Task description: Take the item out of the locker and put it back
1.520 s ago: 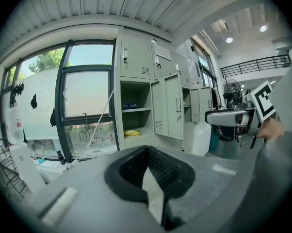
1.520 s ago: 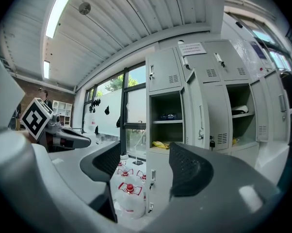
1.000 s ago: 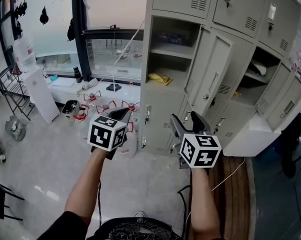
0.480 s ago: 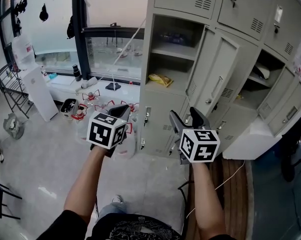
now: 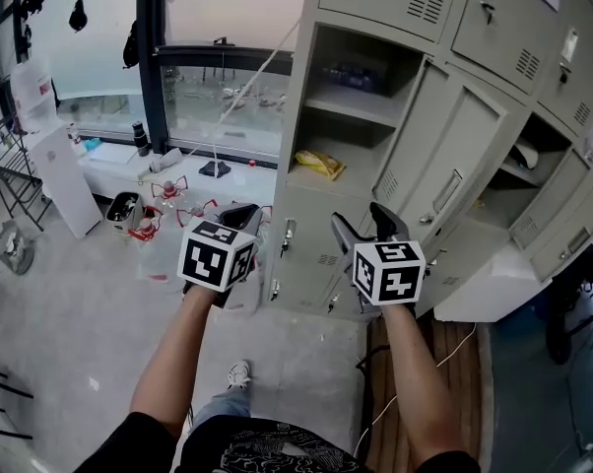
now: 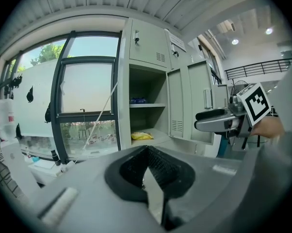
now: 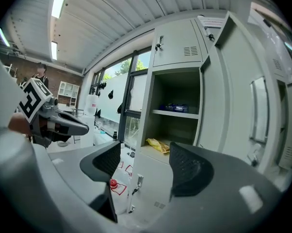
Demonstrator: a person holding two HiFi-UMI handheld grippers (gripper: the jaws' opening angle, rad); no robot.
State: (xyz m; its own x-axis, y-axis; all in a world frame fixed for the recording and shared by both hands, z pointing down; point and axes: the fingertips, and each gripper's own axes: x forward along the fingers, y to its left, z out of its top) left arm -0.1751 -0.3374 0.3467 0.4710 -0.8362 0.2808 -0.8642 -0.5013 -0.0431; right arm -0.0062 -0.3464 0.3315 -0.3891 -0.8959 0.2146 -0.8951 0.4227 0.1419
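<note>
A yellow packet [image 5: 319, 163] lies on the floor of the open locker compartment [image 5: 348, 181]; it also shows in the left gripper view [image 6: 141, 136] and the right gripper view [image 7: 158, 144]. A blue item [image 5: 351, 72] sits on the shelf above it. My left gripper [image 5: 239, 215] hangs in front of the locker's lower left, shut with nothing in it [image 6: 147, 177]. My right gripper [image 5: 363, 227] is level with it, below the compartment, open and empty [image 7: 146, 166]. Both are well short of the packet.
The compartment's door [image 5: 452, 170] stands open to the right. Further right, other lockers [image 5: 521, 156] are open too. Several white jugs with red handles [image 5: 168, 205] stand on the floor by the window. A cable [image 5: 429, 363] runs over wooden boards at the right.
The view has drawn nearer to the locker, which now sits larger and more central. Both grippers stay side by side, the left shut and the right open.
</note>
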